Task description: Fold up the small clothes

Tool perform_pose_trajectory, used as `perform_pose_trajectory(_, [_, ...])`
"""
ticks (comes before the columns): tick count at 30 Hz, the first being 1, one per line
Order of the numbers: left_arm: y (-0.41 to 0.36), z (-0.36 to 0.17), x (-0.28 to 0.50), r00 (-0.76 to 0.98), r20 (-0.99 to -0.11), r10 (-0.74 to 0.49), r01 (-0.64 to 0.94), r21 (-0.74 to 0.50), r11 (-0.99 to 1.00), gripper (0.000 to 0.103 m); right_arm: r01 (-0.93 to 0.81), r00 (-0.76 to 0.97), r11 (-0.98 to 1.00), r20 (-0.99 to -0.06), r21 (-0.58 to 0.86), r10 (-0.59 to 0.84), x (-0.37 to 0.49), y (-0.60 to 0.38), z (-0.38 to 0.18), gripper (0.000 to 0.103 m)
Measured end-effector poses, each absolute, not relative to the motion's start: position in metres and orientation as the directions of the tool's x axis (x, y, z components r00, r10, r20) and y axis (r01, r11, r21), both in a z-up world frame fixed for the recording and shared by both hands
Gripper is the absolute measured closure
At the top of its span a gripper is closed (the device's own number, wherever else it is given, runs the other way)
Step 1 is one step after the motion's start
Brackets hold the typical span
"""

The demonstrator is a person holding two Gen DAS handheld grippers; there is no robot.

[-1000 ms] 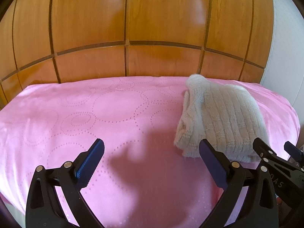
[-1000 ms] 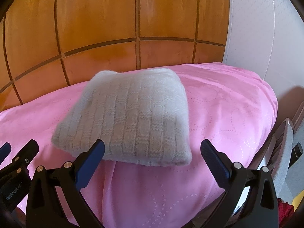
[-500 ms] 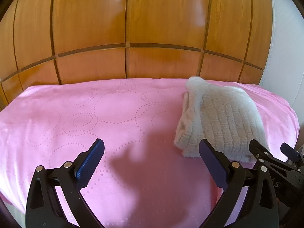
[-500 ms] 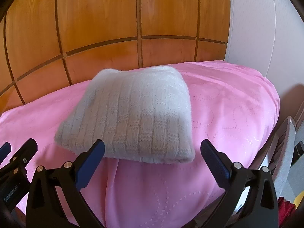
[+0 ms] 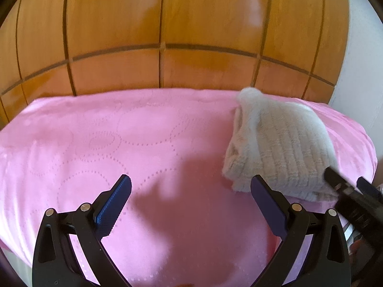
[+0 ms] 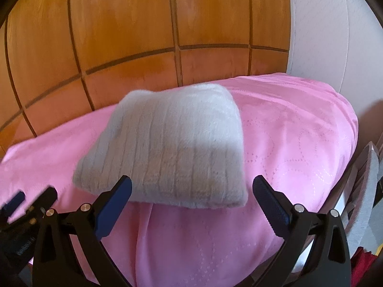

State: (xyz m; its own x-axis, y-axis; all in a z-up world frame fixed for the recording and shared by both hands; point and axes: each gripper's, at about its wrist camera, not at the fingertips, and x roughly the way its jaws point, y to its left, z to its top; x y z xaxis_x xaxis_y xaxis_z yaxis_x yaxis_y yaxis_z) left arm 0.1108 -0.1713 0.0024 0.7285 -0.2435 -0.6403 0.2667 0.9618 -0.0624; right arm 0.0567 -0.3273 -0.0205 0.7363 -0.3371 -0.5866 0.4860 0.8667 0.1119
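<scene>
A folded white knit garment [image 6: 172, 148] lies on the pink cloth [image 6: 287, 148]. It also shows at the right of the left wrist view [image 5: 280, 148]. My right gripper [image 6: 191, 203] is open and empty, held just in front of the garment's near edge. My left gripper [image 5: 191, 201] is open and empty over bare pink cloth [image 5: 107, 143], to the left of the garment. The right gripper's body shows blurred at the right edge of the left wrist view [image 5: 354, 205]. The left gripper's body shows at the lower left of the right wrist view [image 6: 21, 220].
A wooden panelled wall [image 5: 167, 35] stands right behind the pink surface. A white wall [image 6: 335, 35] is at the right. A grey chair back [image 6: 363, 196] and something red [image 6: 363, 267] sit past the right edge of the surface.
Both grippers have drawn back and away from the garment, which now looks smaller and farther. The garment itself has not moved. Both stay open.
</scene>
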Motion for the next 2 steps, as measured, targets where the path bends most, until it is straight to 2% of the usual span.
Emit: perform_pose_trajectory(2, [-0.1711,-0.002,0.1136,0.721,-0.653,-0.231,0.253,-0.062,0.966,0.004,0.501,0.738,0.856,-0.58,0.13,-0.344,0.0564,-0.339,-0.0173,0.002])
